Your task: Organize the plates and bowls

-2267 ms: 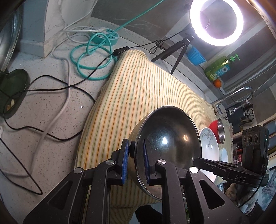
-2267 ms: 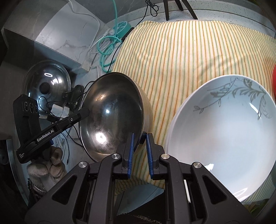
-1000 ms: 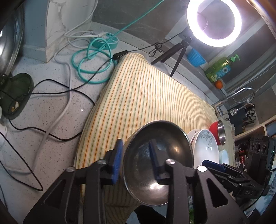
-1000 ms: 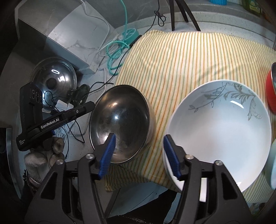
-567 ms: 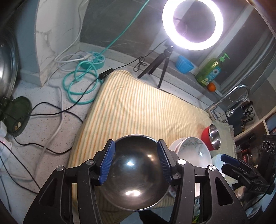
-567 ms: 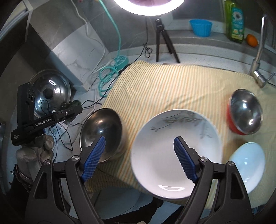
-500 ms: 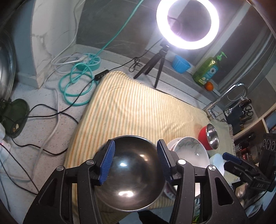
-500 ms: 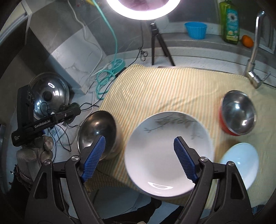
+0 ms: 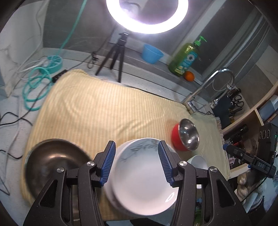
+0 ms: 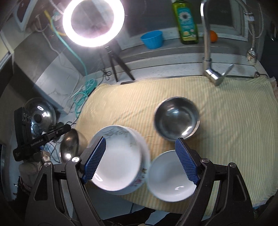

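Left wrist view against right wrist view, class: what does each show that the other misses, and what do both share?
Only the left: scissors on the shelf at right, and the right gripper from the side. Only the right: a pot lid and the left gripper from the side. Both: ring light, striped cloth, steel bowl, leaf plate, red bowl, small white bowl, blue cup, soap bottle, orange, tap.

Both grippers (image 9: 136,162) (image 10: 141,156) are black angular frames with silver screws and ribbed blue pads.

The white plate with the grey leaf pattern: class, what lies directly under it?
Under the white leaf-patterned plate a second white dish's rim, with faint floral marks, shows. Most of that dish is covered; the yellow striped cloth beneath is hidden.
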Demonstrator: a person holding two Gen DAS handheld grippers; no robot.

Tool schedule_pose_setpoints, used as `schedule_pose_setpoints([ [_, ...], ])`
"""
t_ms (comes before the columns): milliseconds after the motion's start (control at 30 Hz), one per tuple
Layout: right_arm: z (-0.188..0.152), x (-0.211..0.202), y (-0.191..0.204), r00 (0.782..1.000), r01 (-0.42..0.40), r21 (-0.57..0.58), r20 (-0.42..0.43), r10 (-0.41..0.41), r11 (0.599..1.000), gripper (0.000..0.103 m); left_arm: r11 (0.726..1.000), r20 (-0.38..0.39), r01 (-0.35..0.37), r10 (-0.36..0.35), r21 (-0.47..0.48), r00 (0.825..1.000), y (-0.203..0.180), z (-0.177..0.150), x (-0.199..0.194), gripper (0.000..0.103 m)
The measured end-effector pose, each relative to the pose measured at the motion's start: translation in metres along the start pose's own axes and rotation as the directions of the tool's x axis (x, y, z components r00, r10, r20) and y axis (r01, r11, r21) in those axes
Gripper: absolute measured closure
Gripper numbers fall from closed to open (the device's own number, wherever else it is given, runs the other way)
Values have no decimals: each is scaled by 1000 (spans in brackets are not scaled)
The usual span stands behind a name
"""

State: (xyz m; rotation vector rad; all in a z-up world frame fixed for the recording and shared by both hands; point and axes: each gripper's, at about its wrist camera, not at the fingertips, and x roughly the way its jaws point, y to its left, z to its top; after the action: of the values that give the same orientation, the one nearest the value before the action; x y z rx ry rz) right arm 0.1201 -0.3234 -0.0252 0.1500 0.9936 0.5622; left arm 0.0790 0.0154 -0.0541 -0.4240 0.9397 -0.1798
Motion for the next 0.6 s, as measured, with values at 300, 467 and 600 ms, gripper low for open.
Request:
schedule_pose_setpoints([
  [300,11,14,-66,998,63,47,-9,-62,997,19,997,-61,62,-60,42,996,-59,1,57,54],
  [467,15,32,-91,997,73,71,-28,-72,995,30,994,-88,84,-78,69,993,-84,2,86,56],
  [600,19,51,-103,996,75,66,-60,-71,995,42,992,-120,90,-79,92,990,-101,2,110,59],
])
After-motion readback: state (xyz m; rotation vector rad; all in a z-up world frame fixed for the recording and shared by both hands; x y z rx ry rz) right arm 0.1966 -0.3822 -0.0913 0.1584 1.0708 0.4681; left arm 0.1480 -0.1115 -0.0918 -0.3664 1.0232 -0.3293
